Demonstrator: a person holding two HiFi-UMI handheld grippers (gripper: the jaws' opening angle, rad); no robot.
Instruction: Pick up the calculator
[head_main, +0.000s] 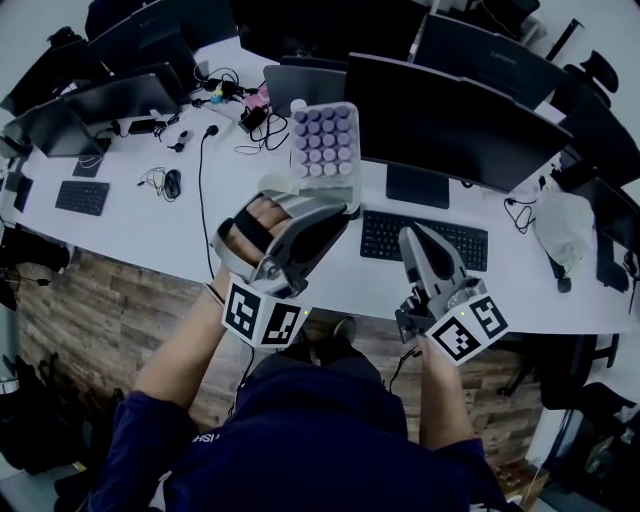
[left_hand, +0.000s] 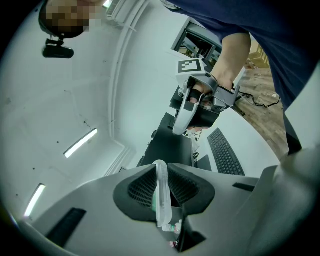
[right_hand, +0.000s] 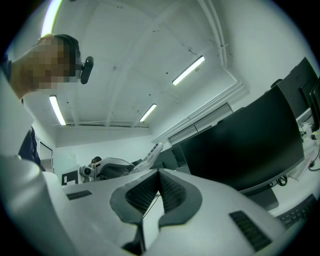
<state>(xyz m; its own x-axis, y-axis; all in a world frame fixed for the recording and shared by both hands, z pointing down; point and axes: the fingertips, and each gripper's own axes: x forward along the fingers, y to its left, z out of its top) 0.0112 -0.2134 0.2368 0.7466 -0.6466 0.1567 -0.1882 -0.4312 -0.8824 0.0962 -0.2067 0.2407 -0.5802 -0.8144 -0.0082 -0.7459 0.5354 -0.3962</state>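
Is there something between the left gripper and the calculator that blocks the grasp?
Nothing visible does. The left gripper already has its jaws shut on one edge of the white calculator with purple keys, which looks lifted off the white desk. The right gripper is off to the side, jaws together and empty.

calculator held, keys up

i see the calculator (head_main: 324, 143), a pale slab with rows of round purple keys facing me. the left gripper (head_main: 330, 205) clamps its near edge, just left of the monitor (head_main: 455, 120).
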